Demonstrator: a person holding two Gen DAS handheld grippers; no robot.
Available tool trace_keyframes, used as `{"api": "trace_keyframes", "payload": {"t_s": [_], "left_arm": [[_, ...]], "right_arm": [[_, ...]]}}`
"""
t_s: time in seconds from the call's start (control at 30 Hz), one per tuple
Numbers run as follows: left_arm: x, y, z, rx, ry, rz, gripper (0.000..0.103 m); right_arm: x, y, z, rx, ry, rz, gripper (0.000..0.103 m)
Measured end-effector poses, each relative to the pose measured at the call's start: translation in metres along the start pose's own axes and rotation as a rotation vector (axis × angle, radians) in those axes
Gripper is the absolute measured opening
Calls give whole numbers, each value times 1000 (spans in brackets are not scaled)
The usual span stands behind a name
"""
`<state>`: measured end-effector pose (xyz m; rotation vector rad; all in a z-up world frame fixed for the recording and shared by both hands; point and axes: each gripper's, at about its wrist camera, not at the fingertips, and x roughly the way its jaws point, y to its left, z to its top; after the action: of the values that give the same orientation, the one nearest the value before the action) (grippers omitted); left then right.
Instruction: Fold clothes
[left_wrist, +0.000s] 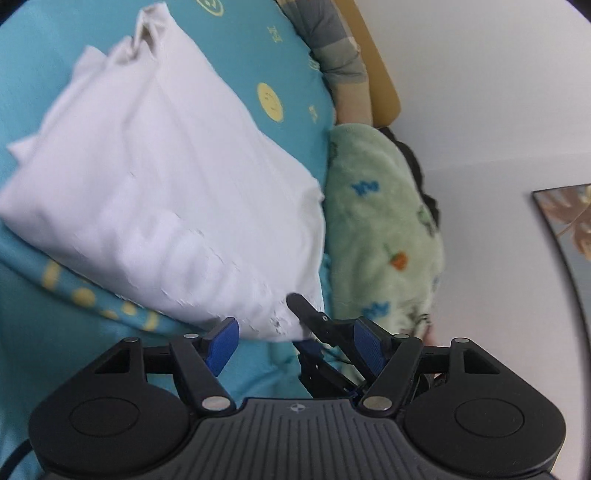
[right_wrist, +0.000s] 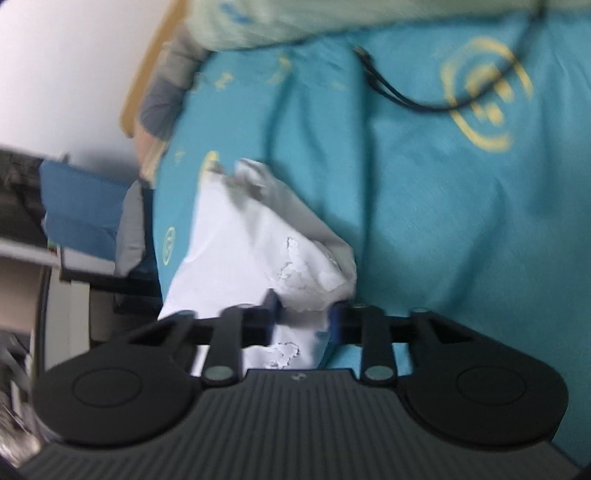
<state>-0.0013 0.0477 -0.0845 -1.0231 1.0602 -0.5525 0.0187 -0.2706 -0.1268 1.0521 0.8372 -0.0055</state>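
Teal bedsheet (left_wrist: 295, 74) bears one white garment (left_wrist: 166, 192), two tongs.

No readable words, brand names or numbers are showing in either view. The teal bedsheet (left_wrist: 266, 48) is carrying yellow printed motifs: a round smiley face (left_wrist: 270, 102) in the left wrist view, and a large outlined face-like shape (right_wrist: 487, 98) in the right wrist view, alongside small yellow marks that are appearing too blurred to read. The pale green blanket (left_wrist: 384, 221) is showing small blue letter-like prints (left_wrist: 365, 187) that cannot be made out as words.
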Motion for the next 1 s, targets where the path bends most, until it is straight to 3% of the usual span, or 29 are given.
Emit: {"api": "trace_keyframes", "payload": {"t_s": [0.1, 0.2, 0.33, 0.5, 0.77, 0.93, 1.0], "left_arm": [[7, 6, 1, -59, 13, -68, 82], [12, 18, 7, -130, 4, -68, 85], [-3, 48, 17, -295, -138, -21, 84], [-32, 75, 15, -456, -324, 74, 68], [-40, 61, 19, -369, -348, 91, 30], [-43, 24, 29, -352, -280, 98, 21], [-43, -9, 34, -275, -268, 114, 21]], "right_arm": [[-15, 13, -2, -57, -65, 118, 19], [-24, 24, 0, -85, -102, 217, 18], [-25, 28, 3, -112, -120, 241, 18], [-23, 23, 9, -71, -136, 240, 17], [-32, 21, 7, -68, -172, 222, 16], [-64, 31, 5, -82, -220, 237, 16], [-82, 38, 12, -91, -245, 243, 16]]}}
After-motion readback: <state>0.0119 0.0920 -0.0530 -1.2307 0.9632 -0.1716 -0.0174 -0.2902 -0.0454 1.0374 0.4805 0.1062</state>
